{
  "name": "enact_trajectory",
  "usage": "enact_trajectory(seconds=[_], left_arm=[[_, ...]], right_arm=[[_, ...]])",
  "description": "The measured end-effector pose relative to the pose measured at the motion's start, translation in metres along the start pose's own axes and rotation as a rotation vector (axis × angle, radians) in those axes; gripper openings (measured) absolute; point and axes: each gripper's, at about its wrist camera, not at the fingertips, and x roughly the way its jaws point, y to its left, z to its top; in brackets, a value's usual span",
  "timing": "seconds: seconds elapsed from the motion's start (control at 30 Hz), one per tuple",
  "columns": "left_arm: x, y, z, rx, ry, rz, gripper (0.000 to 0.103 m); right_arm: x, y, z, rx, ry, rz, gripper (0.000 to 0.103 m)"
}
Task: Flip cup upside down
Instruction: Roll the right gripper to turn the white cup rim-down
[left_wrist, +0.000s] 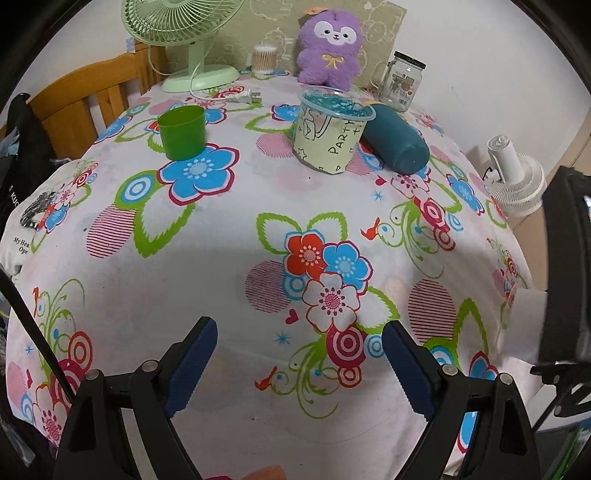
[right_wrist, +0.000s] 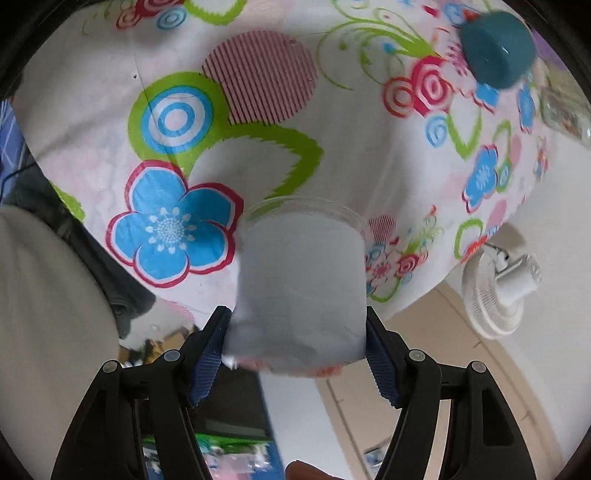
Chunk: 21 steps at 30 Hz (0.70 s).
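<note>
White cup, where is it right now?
In the right wrist view the white cup sits clamped between the right tool's blue fingers, held over the near edge of the flowered tablecloth.

Pale yellow paper tub with a clear plastic lid (left_wrist: 327, 138): handwritten-style word "PARTY" running up its side, beside a line drawing. White printed cloth (left_wrist: 27, 236) at the left edge of the counter: partial words "My Hea" and "Ope". Black fabric (left_wrist: 14, 184) further left: letters "KUC", cut off. Glass jar label (left_wrist: 400, 83): illegible.
</note>
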Motion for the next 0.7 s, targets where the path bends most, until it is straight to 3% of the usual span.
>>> enact_trajectory(seconds=[0.2, 0.27, 0.3, 0.6, 0.7], left_arm=[[0.002, 0.007, 0.002, -0.013, 0.002, 0.011, 0.092], [0.003, 0.009, 0.003, -0.018, 0.003, 0.012, 0.092], [0.003, 0.01, 0.004, -0.019, 0.003, 0.013, 0.092], [0.003, 0.01, 0.006, -0.026, 0.009, 0.003, 0.092], [0.0, 0.009, 0.006, -0.028, 0.003, 0.004, 0.092]], right_arm=[[-0.007, -0.01, 0.019, -0.01, -0.014, 0.006, 0.076], [-0.01, -0.015, 0.024, -0.013, -0.037, -0.02, 0.091], [-0.012, -0.015, 0.027, -0.013, -0.045, -0.023, 0.092], [-0.019, -0.02, 0.03, 0.009, -0.103, -0.019, 0.093], [-0.025, -0.022, 0.029, 0.034, -0.169, -0.022, 0.093]])
